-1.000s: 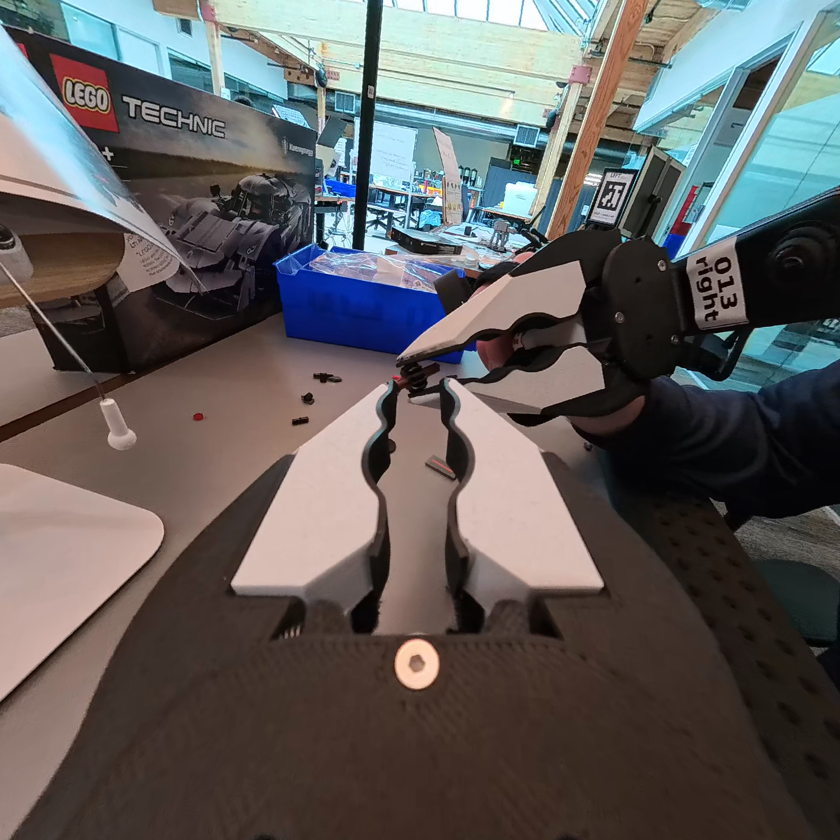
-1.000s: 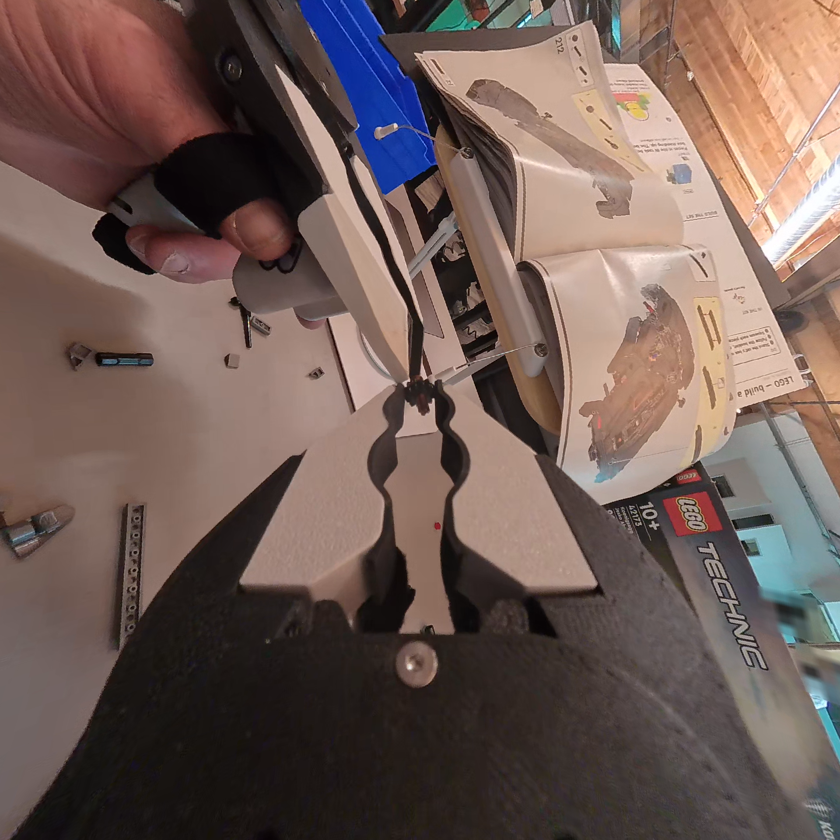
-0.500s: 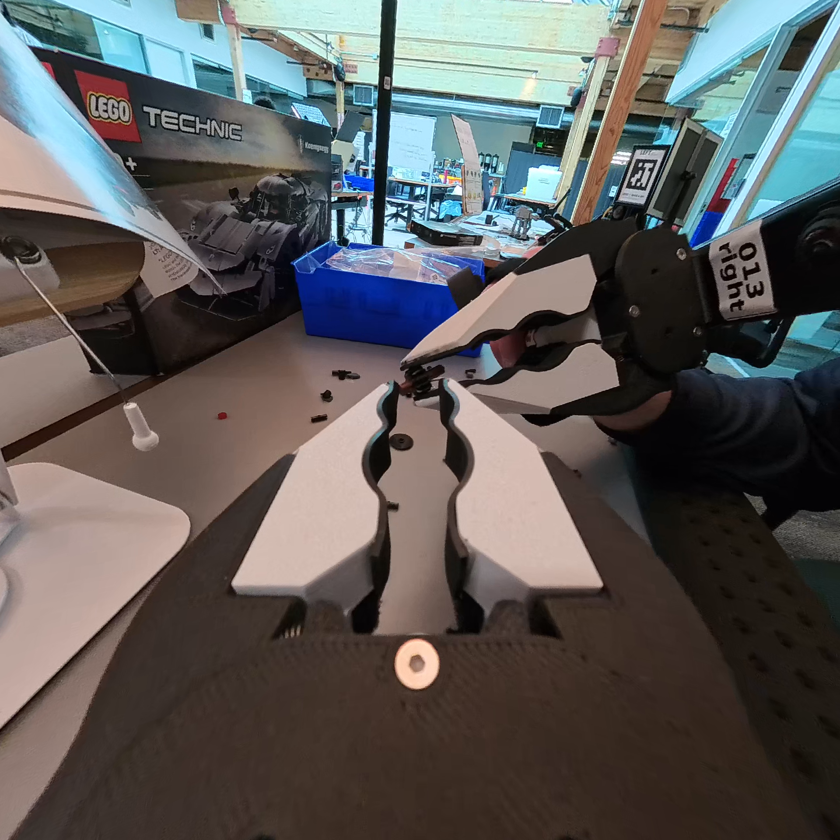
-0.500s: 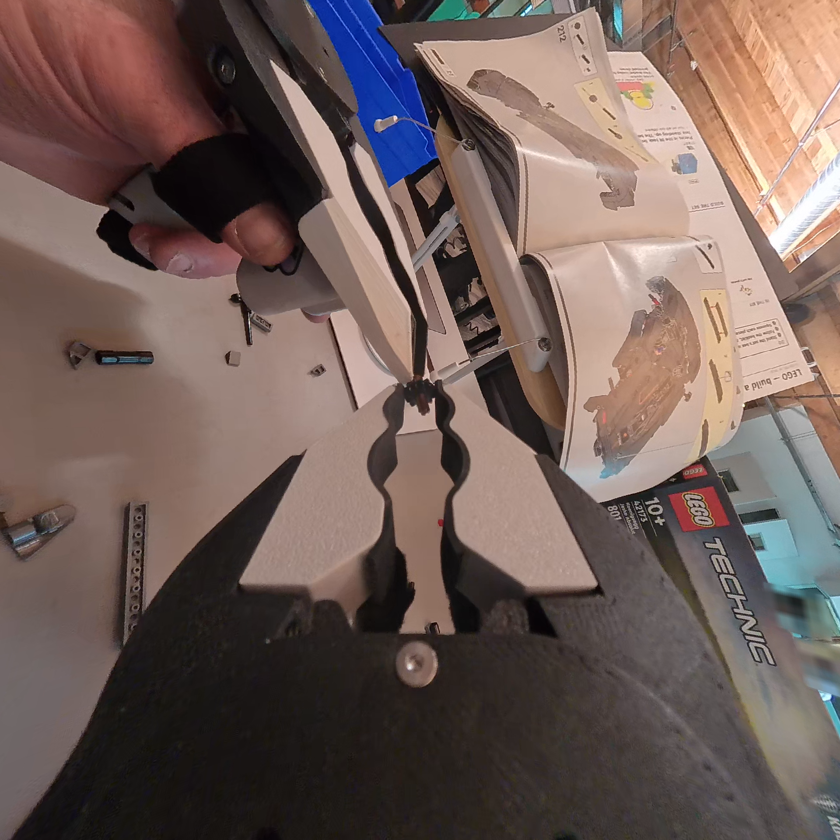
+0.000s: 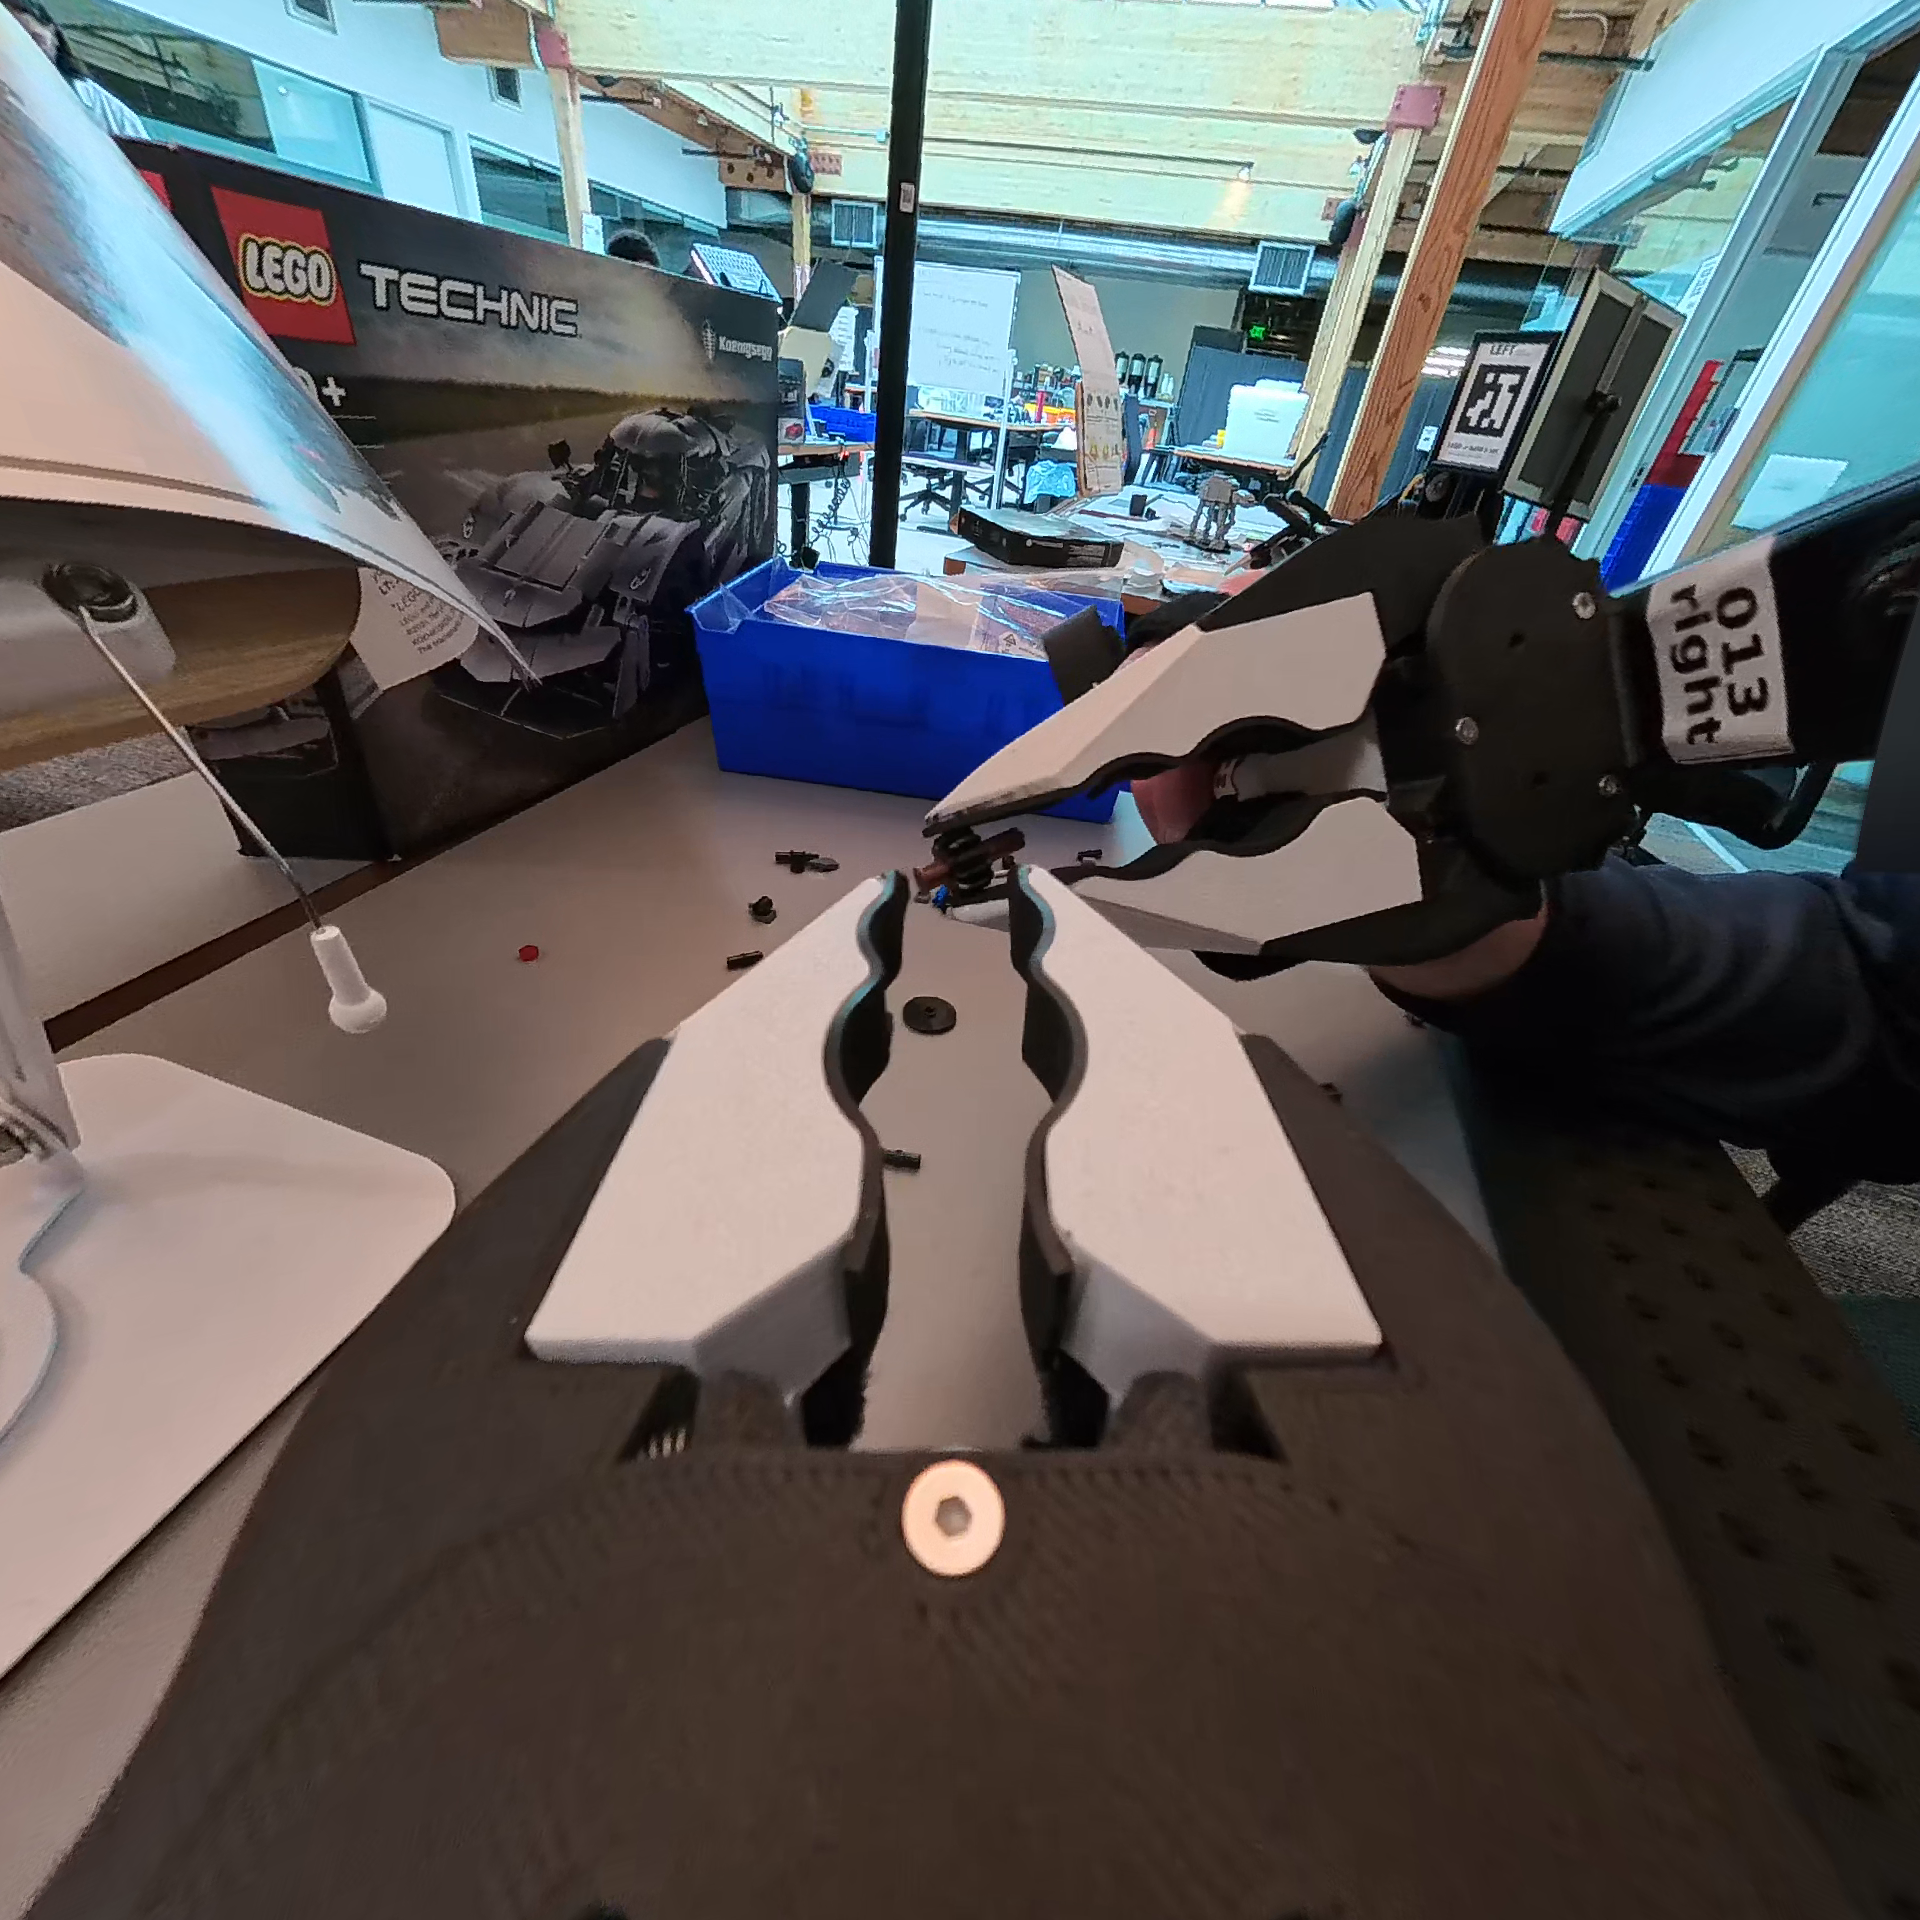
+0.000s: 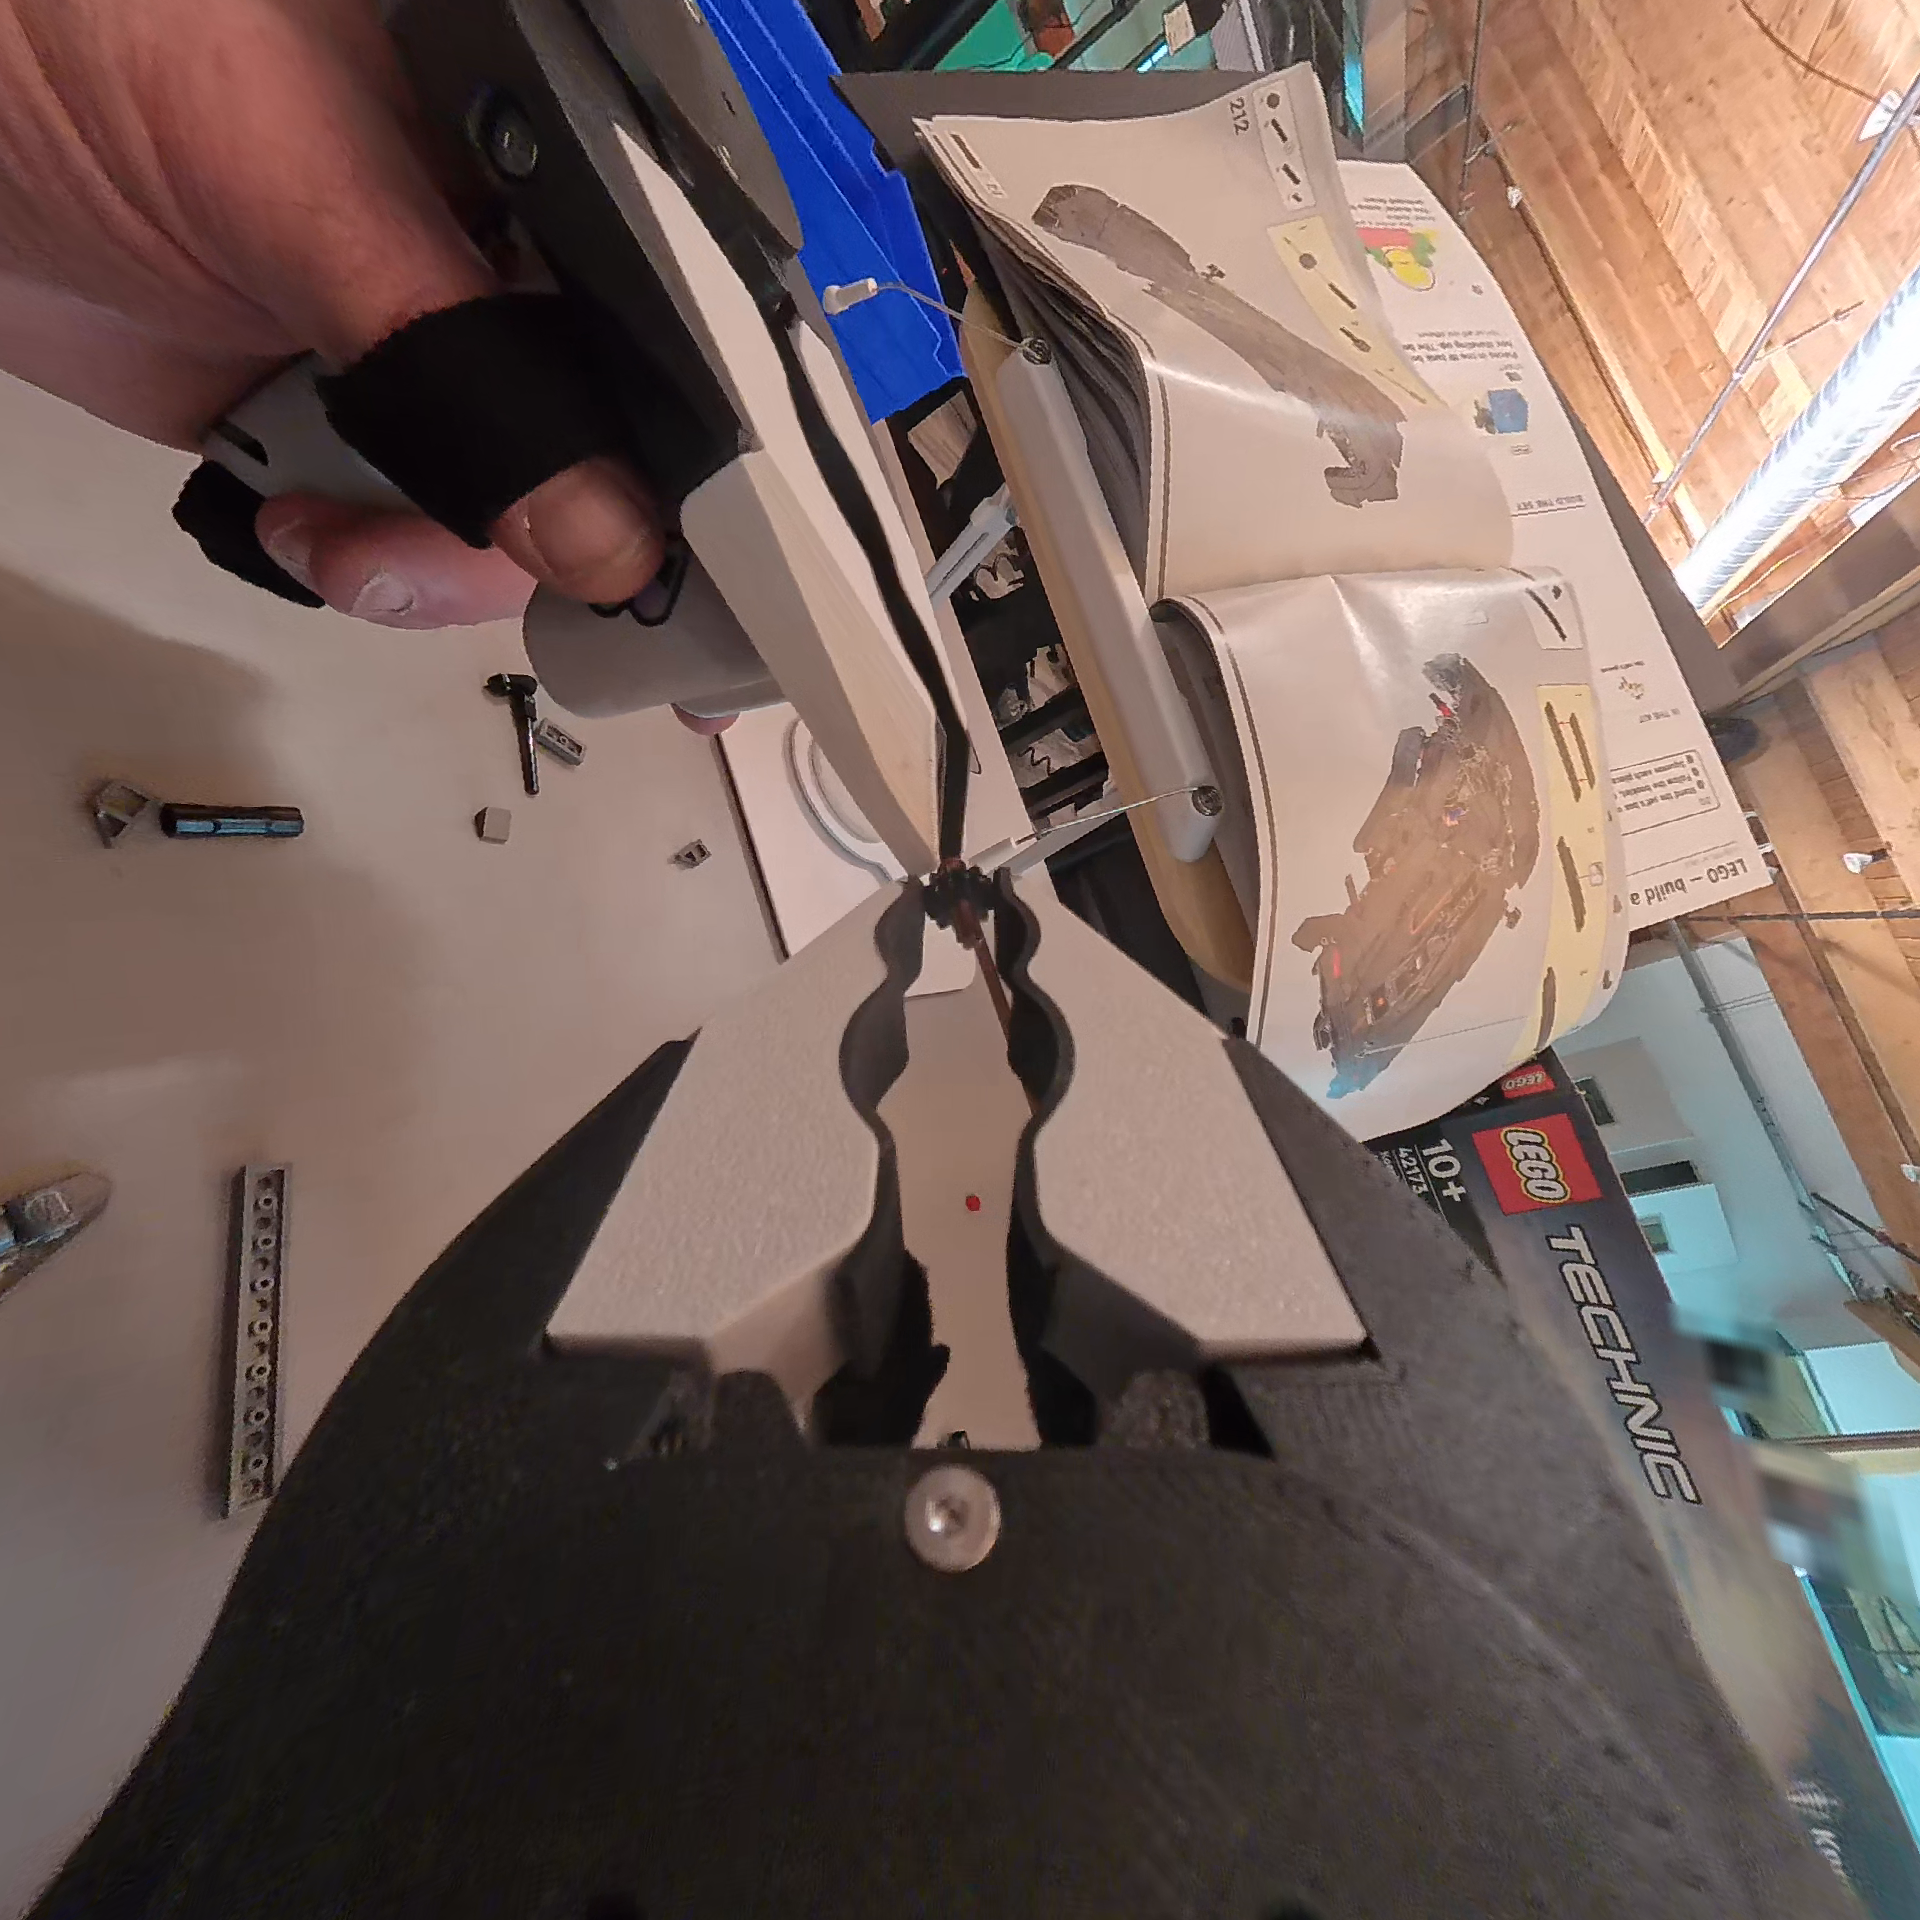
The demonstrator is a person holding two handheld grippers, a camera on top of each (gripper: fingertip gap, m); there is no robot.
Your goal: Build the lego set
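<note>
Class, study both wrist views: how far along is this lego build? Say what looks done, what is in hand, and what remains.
Done: little shows; no built model is in view, only an open manual on its stand. In hand: the right gripper pinches a small black gear piece on a brown axle, meeting the left gripper tips. Left: loose pins, a grey beam and bagged parts in the blue bin.

Left of the blue bin (image 5: 894, 717) the grey table (image 5: 582, 935) is open but for a few small loose parts, up to the set's box (image 5: 499, 540). Nearer, the white stand base (image 5: 208, 1247) and its page-holder wire (image 5: 229, 800) block that side
</note>
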